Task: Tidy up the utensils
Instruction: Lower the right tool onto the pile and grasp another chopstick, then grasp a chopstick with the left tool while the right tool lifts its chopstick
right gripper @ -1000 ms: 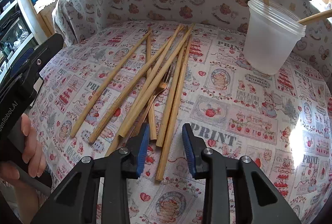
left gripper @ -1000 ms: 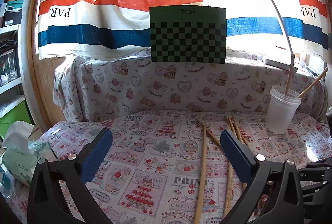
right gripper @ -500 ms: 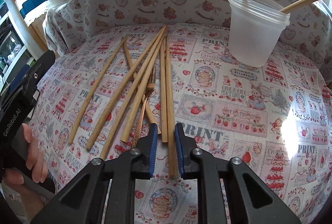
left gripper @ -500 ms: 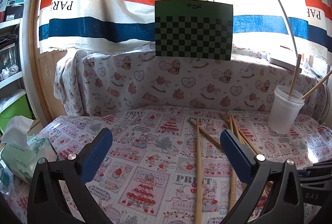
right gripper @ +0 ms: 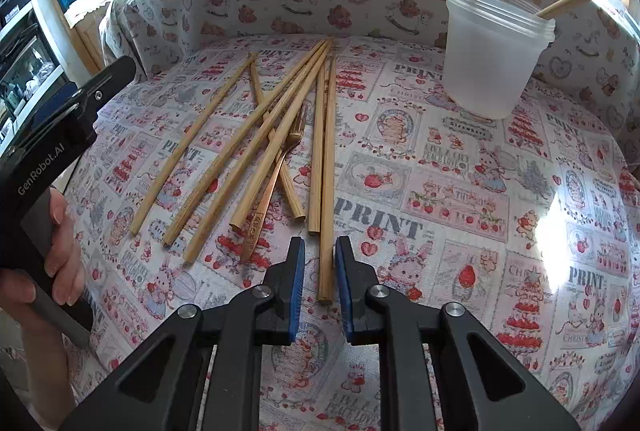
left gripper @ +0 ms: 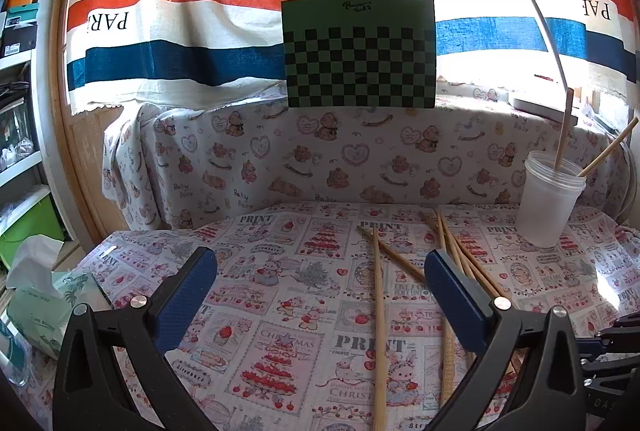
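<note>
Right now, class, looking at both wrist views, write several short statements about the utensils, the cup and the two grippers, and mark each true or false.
1. The frosted plastic cup stands upright with two bamboo sticks in it. True.
2. A copper-coloured metal fork lies among the loose bamboo chopsticks on the printed tablecloth. True.
3. The left gripper is clamped on a chopstick. False: its jaws stand wide apart with nothing between them.
4. The right gripper has the fork between its fingers. False: the rightmost bamboo chopstick lies between them.
5. The cup lies tipped over. False: it is upright.
</note>
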The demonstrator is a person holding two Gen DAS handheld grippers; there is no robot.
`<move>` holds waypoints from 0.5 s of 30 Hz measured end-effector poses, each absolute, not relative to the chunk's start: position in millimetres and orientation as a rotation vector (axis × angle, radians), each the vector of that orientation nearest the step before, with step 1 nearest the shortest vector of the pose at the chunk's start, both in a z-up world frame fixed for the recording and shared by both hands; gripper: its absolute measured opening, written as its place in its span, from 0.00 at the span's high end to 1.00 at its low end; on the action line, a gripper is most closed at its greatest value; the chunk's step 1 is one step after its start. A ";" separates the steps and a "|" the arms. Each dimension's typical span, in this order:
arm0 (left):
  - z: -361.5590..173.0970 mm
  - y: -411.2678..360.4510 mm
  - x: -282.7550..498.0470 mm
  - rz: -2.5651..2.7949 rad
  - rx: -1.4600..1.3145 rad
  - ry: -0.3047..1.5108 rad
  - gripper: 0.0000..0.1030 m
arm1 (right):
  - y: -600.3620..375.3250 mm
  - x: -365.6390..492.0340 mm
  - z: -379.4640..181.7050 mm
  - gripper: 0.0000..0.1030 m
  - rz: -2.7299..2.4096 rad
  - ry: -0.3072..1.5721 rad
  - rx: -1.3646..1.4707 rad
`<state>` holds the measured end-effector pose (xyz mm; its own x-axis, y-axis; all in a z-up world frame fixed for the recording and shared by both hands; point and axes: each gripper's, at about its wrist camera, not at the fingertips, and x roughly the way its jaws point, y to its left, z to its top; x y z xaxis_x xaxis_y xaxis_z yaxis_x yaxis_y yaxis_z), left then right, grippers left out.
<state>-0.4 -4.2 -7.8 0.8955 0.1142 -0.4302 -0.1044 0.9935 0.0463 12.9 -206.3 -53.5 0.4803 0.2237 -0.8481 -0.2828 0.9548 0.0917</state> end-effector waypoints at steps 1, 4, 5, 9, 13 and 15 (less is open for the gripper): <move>-8.8 -3.7 1.2 0.110 0.019 0.463 0.00 | -206.2 12.2 -53.9 0.87 0.301 1.016 -0.067; -13.6 1.6 6.4 0.077 -0.012 0.524 0.00 | -208.2 9.6 -54.9 0.93 0.250 0.970 -0.065; -15.6 4.0 8.4 0.065 -0.027 0.547 0.00 | -211.3 9.6 -53.9 0.93 0.246 0.946 -0.044; -32.8 12.2 22.4 -0.034 -0.101 0.736 0.26 | -223.2 -0.1 -31.5 0.93 0.230 0.767 0.030; -41.3 13.4 21.0 -0.107 -0.120 0.860 0.50 | -238.3 -14.3 -6.6 0.93 0.208 0.614 0.087; -39.6 5.9 14.7 -0.102 -0.056 0.876 0.56 | -251.1 -18.3 3.5 0.93 0.217 0.564 0.163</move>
